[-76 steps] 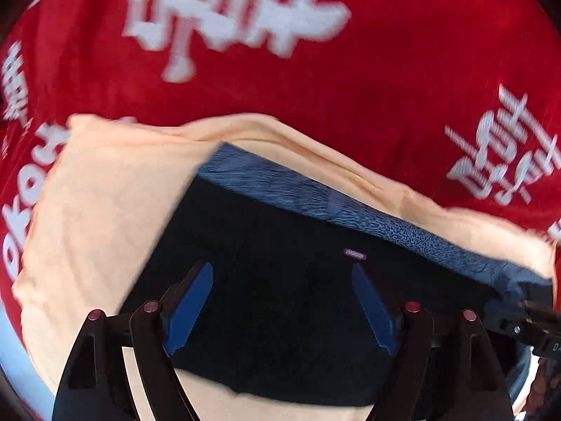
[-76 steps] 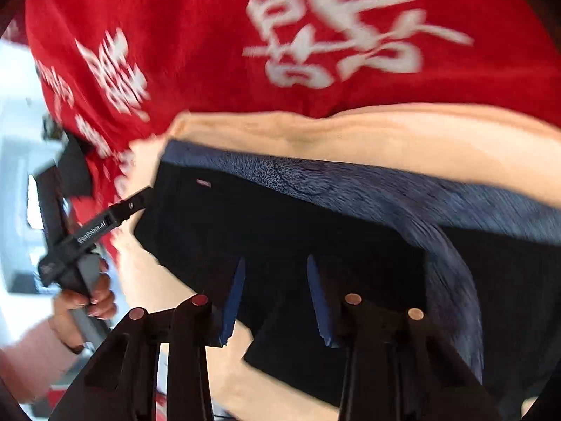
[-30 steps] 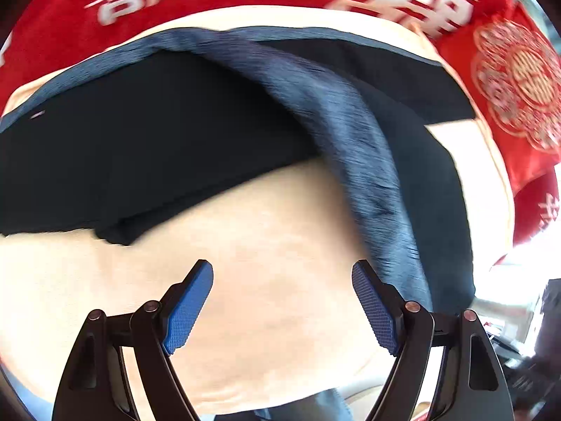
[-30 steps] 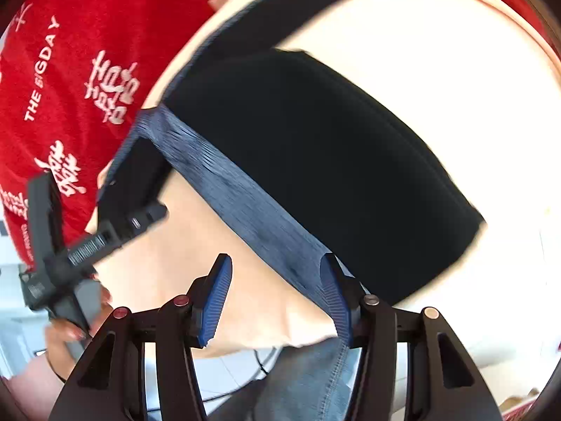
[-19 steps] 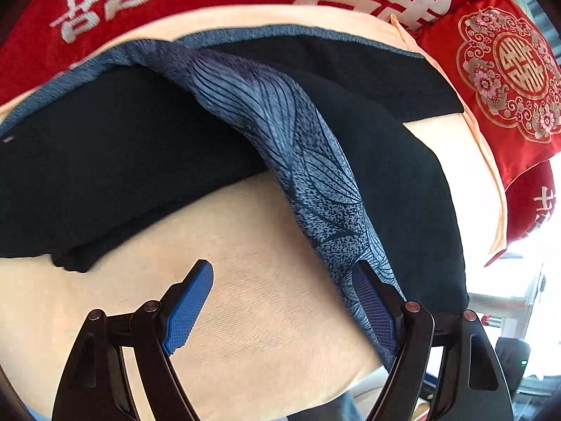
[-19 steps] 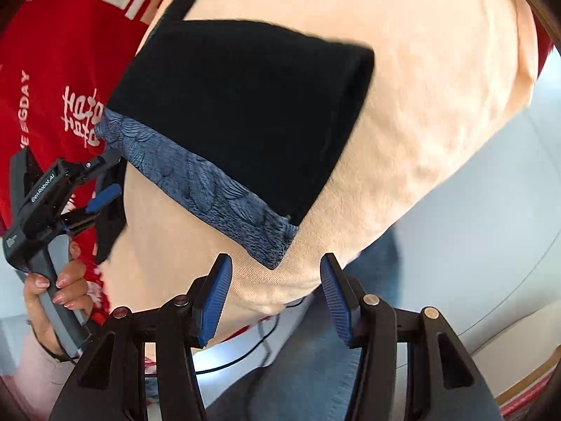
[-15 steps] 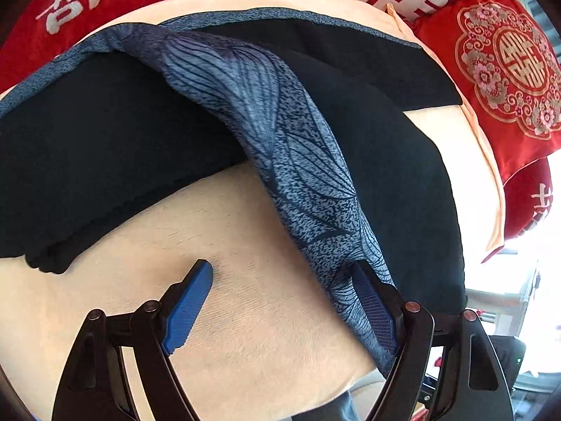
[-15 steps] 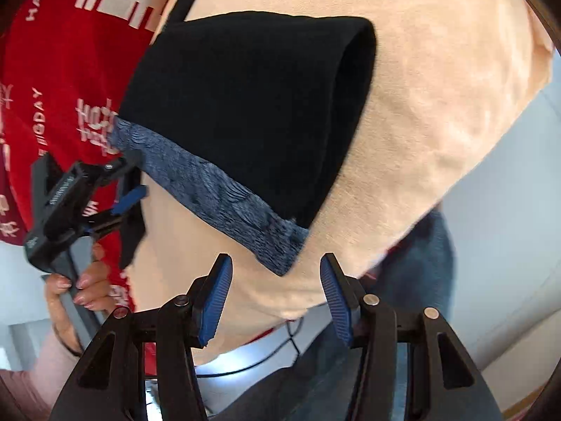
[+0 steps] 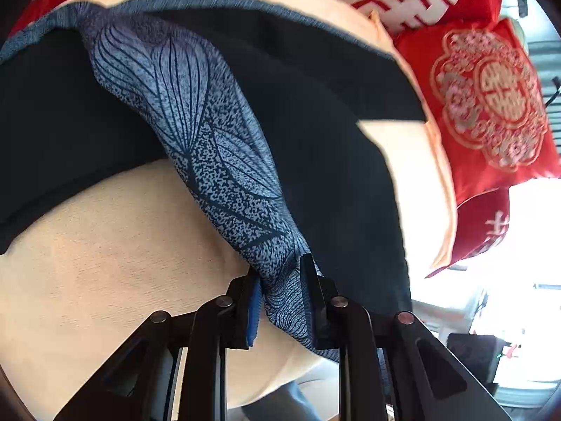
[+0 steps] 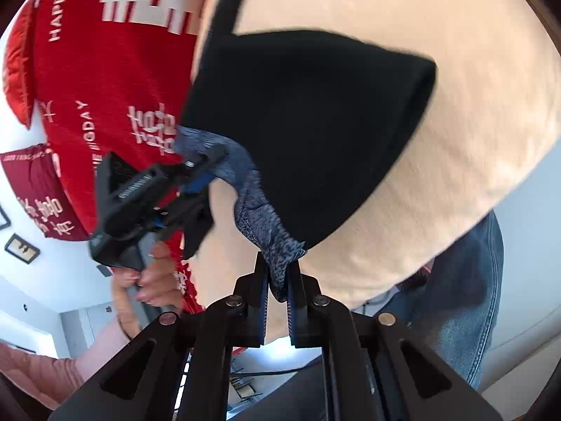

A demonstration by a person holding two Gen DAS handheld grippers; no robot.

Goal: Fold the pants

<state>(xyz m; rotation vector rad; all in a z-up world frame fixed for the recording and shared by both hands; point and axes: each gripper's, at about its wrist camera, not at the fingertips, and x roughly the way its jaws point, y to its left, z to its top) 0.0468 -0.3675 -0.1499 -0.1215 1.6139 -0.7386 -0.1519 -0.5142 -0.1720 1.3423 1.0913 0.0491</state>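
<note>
A peach blanket (image 9: 115,245) fills the lower left of the left wrist view, its far edge cut off by the frame. Red cushions (image 9: 491,98) sit at upper right. The black pants (image 9: 333,161) lie across the blanket; their blue leaf-patterned waistband (image 9: 196,112) runs diagonally. The left claw (image 9: 280,301) has just closed, pinching the waistband. The right claw (image 10: 278,287) has just closed on its bunched end.

Pants (image 9: 315,175): one pair, black with a blue patterned waistband
Tools: two, left tool (image 9: 280,298) and right tool (image 10: 278,291)
Red cushions (image 9: 491,105): two
Peach blanket (image 9: 105,263): one
</note>
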